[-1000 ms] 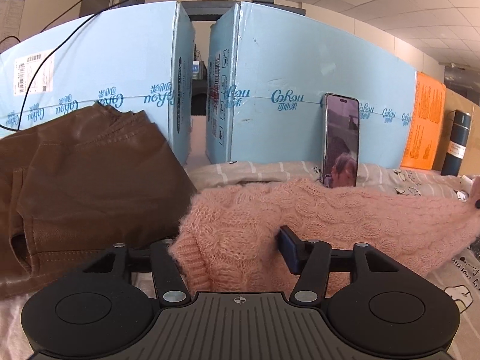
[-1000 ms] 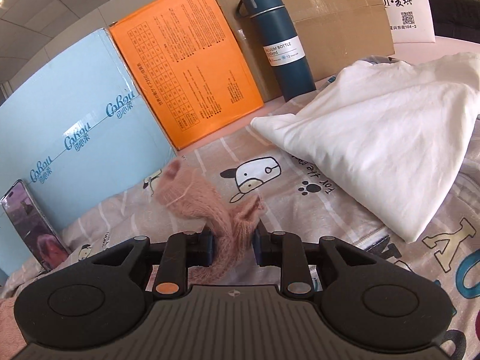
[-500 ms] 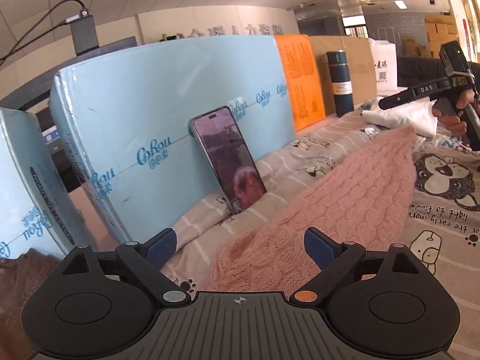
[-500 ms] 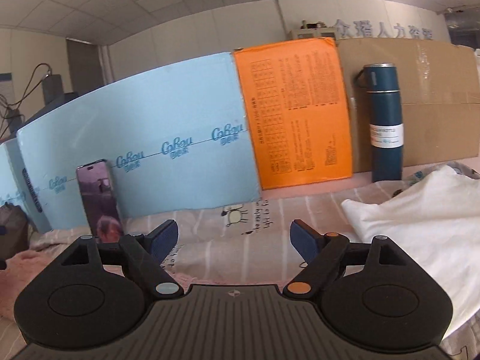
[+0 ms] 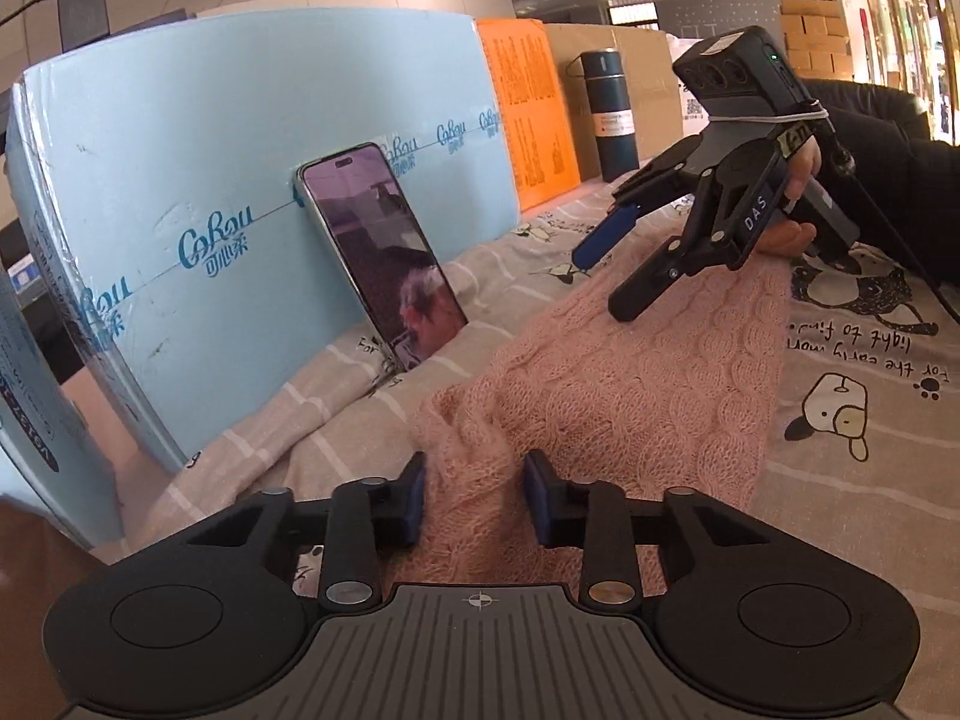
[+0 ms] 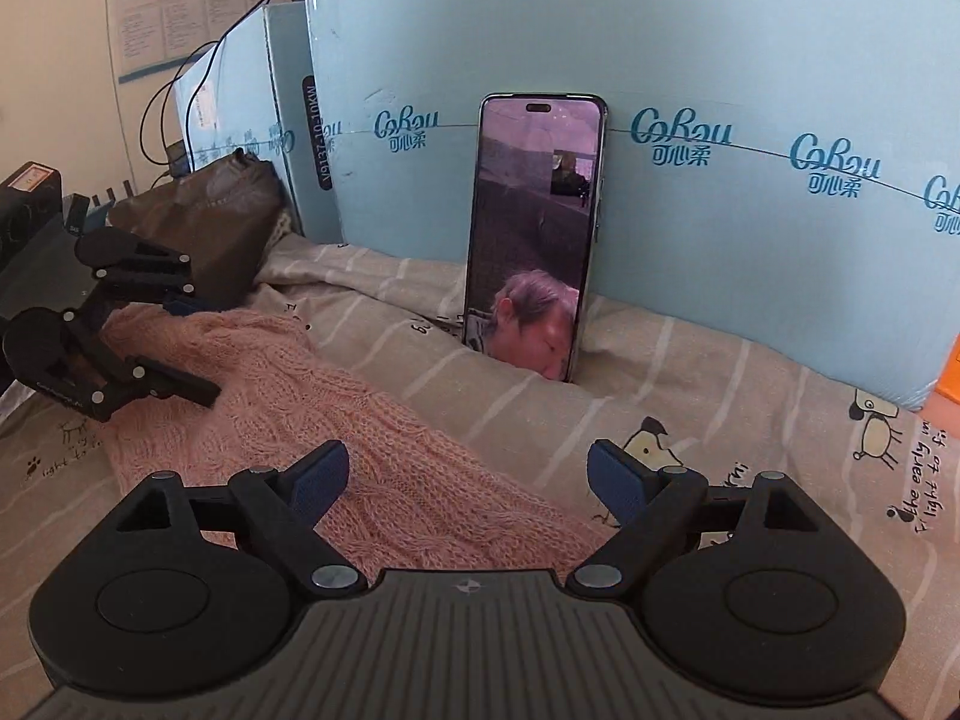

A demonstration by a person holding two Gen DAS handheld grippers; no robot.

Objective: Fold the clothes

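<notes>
Left gripper has its jaws pinching a bunched edge of the pink sweater; right gripper hovers over it with jaws spread.

The sweater lies across the middle of the frame on the cartoon-print sheet. The loose knit may stretch or slip out, and a wide pull could knock over the phone leaning on the blue box. How much knit is gripped is hidden, and the sweater's near end is cut off at the lower edge.
</notes>
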